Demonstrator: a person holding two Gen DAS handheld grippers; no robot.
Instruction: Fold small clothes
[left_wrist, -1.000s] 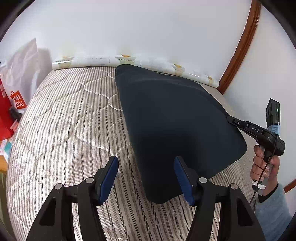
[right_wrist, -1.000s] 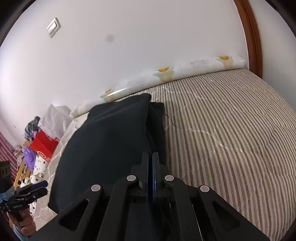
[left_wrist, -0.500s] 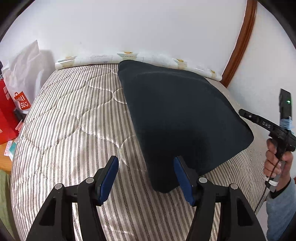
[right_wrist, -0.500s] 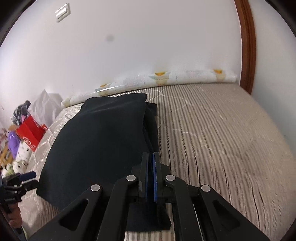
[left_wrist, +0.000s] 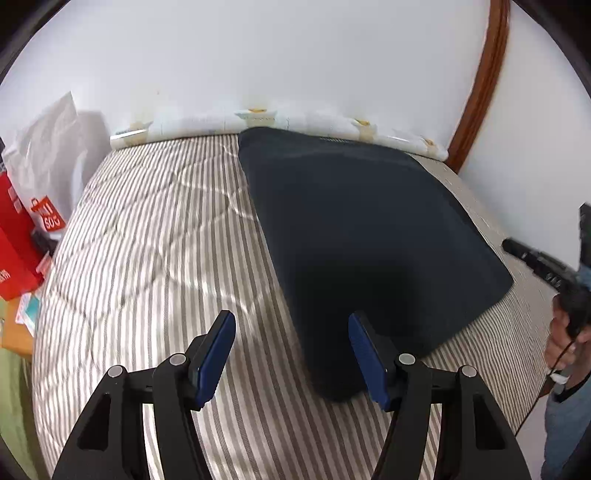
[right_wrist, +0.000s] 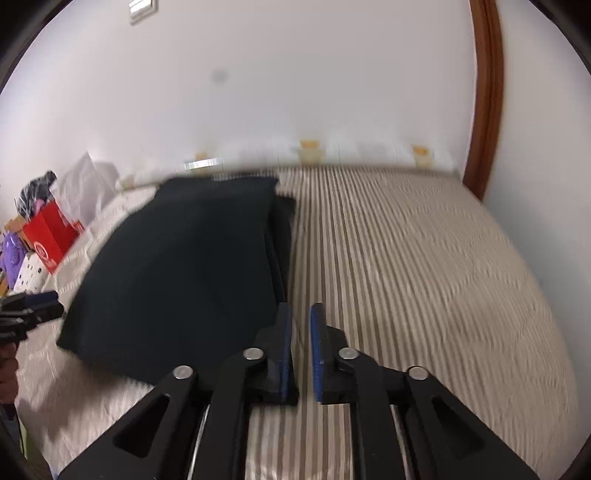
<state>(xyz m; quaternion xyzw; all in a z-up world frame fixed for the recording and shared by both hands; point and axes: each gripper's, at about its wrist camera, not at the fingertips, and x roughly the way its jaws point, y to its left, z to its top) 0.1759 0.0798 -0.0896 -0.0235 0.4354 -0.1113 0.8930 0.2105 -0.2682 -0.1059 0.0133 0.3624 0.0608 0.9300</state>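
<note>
**Dark cloth lies folded between two grippers**

Dark navy cloth (left_wrist: 369, 236) lies flat on the striped bed (left_wrist: 147, 240), its long side running away toward the white wall. The left gripper (left_wrist: 291, 354) hangs wide apart with nothing in it, right over the near corner of the cloth, so it looks like the closer one. The right gripper (right_wrist: 301, 347) is just beside the cloth's right edge. Its jaws are opening a little and nothing is between them. Red bags (right_wrist: 51, 232) sit off the bed, out of the way.
</note>
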